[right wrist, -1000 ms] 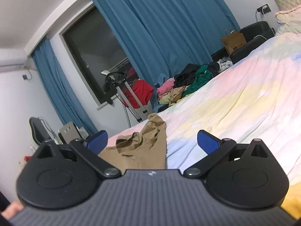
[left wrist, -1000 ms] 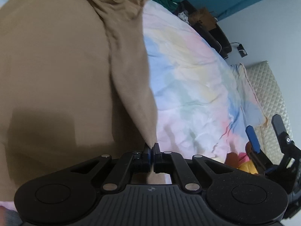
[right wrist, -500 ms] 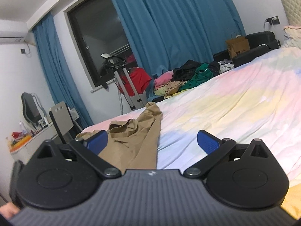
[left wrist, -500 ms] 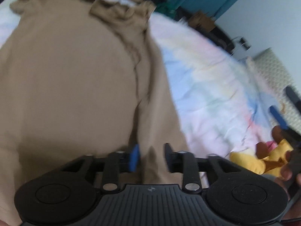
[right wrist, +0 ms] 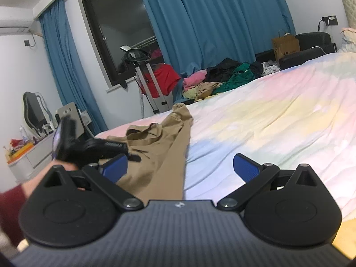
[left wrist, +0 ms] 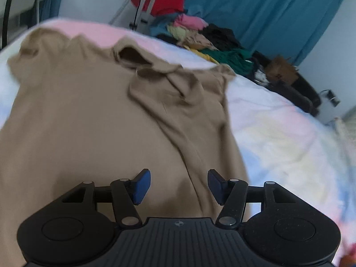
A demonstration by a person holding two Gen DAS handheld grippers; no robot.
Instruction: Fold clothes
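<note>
A tan shirt (left wrist: 89,120) lies spread on the pastel bedsheet (left wrist: 278,138), its right edge folded inward along the body. My left gripper (left wrist: 178,185) is open and empty, hovering just above the shirt's lower right part. In the right wrist view the shirt (right wrist: 160,153) lies ahead at the left. My right gripper (right wrist: 180,169) is open and empty above the shirt's edge and the sheet (right wrist: 267,122). The left gripper (right wrist: 89,146) shows blurred at the left of that view.
A pile of mixed clothes (right wrist: 220,80) lies at the bed's far edge before blue curtains (right wrist: 211,22). A garment steamer stand with a red garment (right wrist: 155,82) is near the window. A desk with clutter (right wrist: 26,149) stands at the left. Something yellow (right wrist: 347,233) lies at the lower right.
My left gripper let go of the shirt's folded edge, opened wide, and tilted up and back. The edge now lies flat on the shirt. The right gripper stayed open and tilted slightly.
</note>
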